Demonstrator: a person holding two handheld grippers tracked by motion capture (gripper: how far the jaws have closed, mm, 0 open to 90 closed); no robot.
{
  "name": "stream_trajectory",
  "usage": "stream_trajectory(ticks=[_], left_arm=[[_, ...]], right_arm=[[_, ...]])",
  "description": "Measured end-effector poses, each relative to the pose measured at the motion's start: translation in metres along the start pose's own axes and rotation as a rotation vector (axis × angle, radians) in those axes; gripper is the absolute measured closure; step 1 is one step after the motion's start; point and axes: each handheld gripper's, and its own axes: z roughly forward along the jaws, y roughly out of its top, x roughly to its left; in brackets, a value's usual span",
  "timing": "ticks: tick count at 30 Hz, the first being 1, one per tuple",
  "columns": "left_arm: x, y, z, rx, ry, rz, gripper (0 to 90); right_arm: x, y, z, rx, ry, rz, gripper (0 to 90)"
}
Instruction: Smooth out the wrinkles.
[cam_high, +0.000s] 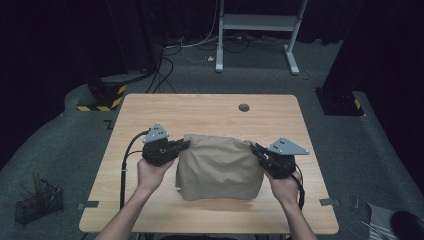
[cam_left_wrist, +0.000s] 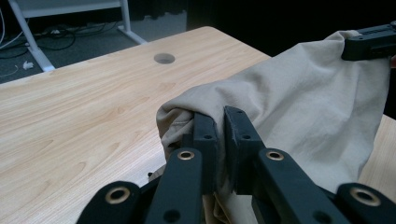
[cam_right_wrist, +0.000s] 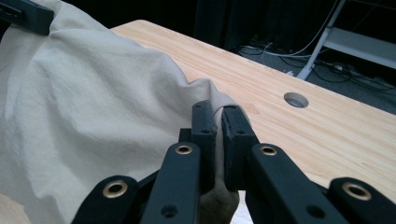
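Note:
A beige cloth (cam_high: 219, 167) is held up over the middle of the wooden table (cam_high: 210, 110), stretched between both grippers. My left gripper (cam_high: 186, 144) is shut on the cloth's upper left corner (cam_left_wrist: 187, 105), with fabric bunched between its jaws. On the other side, my right gripper (cam_high: 254, 147) is shut on the upper right corner (cam_right_wrist: 219, 100). The cloth hangs down from both grips, and its lower edge rests on the table. In the left gripper view the other gripper (cam_left_wrist: 369, 42) pinches the far corner. The right gripper view has the left gripper (cam_right_wrist: 25, 14) at its top left.
A round cable hole (cam_high: 244, 107) sits near the table's far edge. A white desk frame (cam_high: 257, 30) and loose cables (cam_high: 165, 65) lie on the floor beyond. A black wire basket (cam_high: 37, 202) stands on the floor at the left.

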Motion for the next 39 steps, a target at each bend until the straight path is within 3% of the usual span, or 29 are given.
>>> stream_trajectory(ticks=[13, 39], left_arm=[[0.005, 0.0, 0.008, 0.016, 0.006, -0.005, 83.9], [0.014, -0.002, 0.022, 0.031, 0.016, -0.021, 83.9]], right_arm=[[-0.004, -0.002, 0.011, 0.014, -0.027, 0.013, 85.6], [-0.015, -0.009, 0.025, 0.008, -0.012, 0.062, 85.5]])
